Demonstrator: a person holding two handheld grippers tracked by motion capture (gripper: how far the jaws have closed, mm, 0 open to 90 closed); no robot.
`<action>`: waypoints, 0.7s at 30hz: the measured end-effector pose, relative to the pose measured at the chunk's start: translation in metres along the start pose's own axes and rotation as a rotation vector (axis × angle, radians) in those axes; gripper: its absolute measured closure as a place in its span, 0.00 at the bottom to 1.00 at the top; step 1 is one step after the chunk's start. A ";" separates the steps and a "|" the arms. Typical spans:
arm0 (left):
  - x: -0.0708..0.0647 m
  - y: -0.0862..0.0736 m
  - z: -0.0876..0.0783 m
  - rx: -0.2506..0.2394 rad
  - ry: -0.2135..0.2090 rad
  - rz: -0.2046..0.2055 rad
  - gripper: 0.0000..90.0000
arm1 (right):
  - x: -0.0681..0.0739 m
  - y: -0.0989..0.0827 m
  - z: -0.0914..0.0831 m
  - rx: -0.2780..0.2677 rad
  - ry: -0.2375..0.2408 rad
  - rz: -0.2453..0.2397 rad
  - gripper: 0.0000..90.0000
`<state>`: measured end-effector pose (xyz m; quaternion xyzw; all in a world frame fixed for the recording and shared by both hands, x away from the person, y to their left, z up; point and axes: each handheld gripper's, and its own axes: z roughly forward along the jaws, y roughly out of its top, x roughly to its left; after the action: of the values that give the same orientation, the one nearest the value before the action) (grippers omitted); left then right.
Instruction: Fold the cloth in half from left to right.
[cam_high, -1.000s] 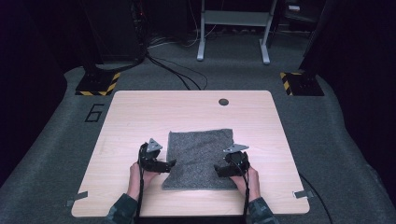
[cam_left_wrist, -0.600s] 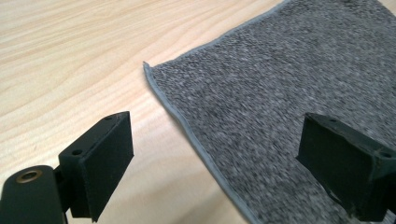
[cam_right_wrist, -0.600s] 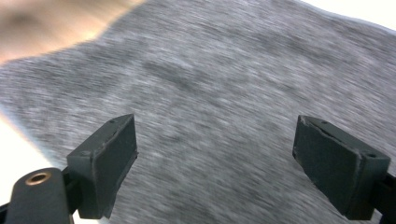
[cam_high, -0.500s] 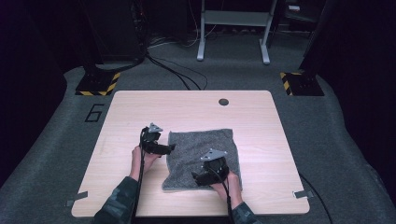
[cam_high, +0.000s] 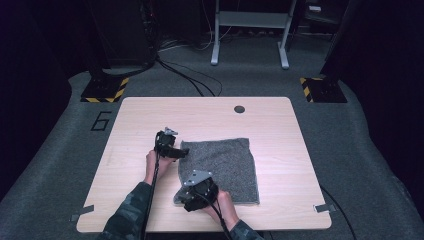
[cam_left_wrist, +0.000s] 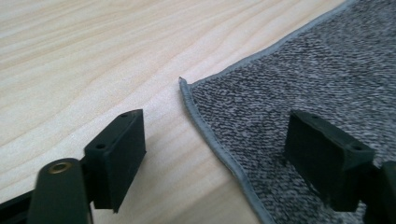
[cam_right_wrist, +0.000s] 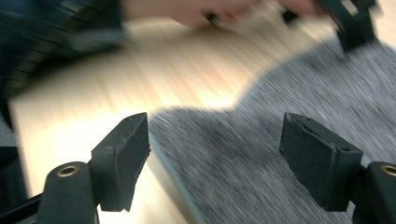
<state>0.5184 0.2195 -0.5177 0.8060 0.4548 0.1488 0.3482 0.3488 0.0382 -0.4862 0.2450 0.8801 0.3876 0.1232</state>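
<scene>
Coarse grey woven cloth (cam_high: 222, 162) on smooth matt wood table (cam_high: 150, 115).

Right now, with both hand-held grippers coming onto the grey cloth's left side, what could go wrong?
1. The left hand-held gripper, jaws just closing, straddles the cloth hem near the corner; only one jaw is over fabric, so it may pinch the bare edge and slip.
2. The right hand-held gripper view is blurred and the near-left edge is rumpled; it may grab a bunched fold.
</scene>
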 end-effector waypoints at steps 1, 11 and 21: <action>0.001 0.000 0.000 0.004 0.005 0.011 0.26 | 0.003 0.002 0.002 -0.014 0.011 -0.026 0.26; 0.000 0.005 0.004 -0.015 0.024 0.096 0.65 | 0.011 0.005 0.026 0.048 0.036 -0.051 0.36; 0.005 0.015 0.012 -0.014 0.019 0.106 0.78 | 0.013 0.010 0.028 0.030 0.016 -0.076 0.42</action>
<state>0.5371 0.2137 -0.5162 0.8250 0.4139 0.1780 0.3412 0.3520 0.0678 -0.4979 0.2101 0.8954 0.3714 0.1274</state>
